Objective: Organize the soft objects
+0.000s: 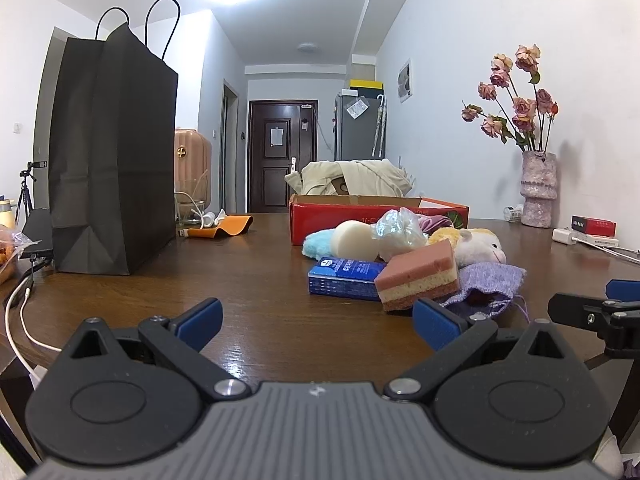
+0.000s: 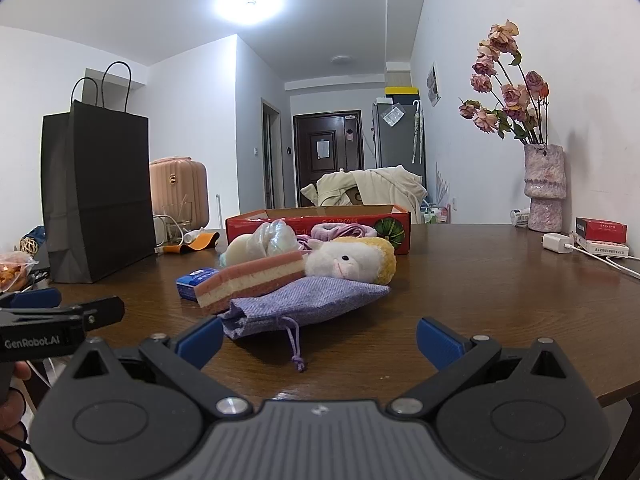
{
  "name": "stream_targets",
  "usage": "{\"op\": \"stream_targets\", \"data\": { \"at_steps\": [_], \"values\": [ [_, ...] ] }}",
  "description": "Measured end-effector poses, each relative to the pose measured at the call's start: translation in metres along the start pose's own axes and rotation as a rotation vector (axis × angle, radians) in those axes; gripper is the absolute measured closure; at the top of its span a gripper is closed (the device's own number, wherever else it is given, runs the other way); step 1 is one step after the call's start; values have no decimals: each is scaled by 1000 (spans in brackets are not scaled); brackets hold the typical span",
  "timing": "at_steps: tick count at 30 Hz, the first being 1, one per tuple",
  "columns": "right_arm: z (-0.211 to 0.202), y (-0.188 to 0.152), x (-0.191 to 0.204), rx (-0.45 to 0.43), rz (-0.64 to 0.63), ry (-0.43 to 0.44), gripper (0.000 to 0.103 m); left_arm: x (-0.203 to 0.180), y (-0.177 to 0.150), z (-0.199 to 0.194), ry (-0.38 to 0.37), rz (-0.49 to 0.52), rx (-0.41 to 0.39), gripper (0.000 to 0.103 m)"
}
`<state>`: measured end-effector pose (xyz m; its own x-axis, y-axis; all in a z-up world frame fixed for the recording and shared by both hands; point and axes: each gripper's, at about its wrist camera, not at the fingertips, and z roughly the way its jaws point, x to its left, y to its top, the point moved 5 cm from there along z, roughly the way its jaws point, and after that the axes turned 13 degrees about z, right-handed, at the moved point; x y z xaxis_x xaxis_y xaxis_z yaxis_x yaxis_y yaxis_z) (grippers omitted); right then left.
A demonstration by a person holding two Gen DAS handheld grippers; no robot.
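1. Left gripper (image 1: 318, 322): jaws spread wide, empty, low over the wooden table (image 1: 256, 280).
2. Right gripper (image 2: 319, 338): jaws likewise apart, nothing held.
3. Purple pouch (image 2: 304, 300) just ahead of the right gripper; lies flat, long axis left-right, drawstring trailing toward the camera.
4. Layered sponge (image 2: 252, 280) touches the pouch, long axis rising rightward.
5. Plush toy (image 2: 352, 260) behind them; red box (image 2: 320, 224) farther back.

A paper bag (image 1: 112, 152) stands at the left of the surface (image 1: 260, 280). To its right lies a heap of soft things, sponge (image 1: 418, 276) in front. Behind them sits a box (image 1: 340, 216); the vase (image 1: 538, 188) stands far right.
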<state>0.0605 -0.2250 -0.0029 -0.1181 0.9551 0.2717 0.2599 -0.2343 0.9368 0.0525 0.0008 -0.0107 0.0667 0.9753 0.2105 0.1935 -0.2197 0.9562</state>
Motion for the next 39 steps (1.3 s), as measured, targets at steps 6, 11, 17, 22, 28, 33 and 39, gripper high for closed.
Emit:
{"op": "stream_targets", "data": {
  "at_steps": [6,11,17,22,28,33,39],
  "values": [
    [1,0,-1,-1,4,0,0,0,2,1,2,6,-5,0],
    [3,1,2,-4,-7,4,0,5,11,5,19,-6,-25,0],
    [11,19,-5,-27,32,-3,0,5,29,19,3,1,-10,0],
    [28,54,-16,-55,57,-9,0,1,46,46,-134,-69,65,0],
    [69,85,-16,97,130,158,27,-13,56,74,-250,-216,149,14],
    [125,90,13,230,36,224,46,-15,58,82,-315,-320,219,22],
    [178,81,37,379,-93,180,58,-23,54,96,-390,-400,241,36]
  ]
}}
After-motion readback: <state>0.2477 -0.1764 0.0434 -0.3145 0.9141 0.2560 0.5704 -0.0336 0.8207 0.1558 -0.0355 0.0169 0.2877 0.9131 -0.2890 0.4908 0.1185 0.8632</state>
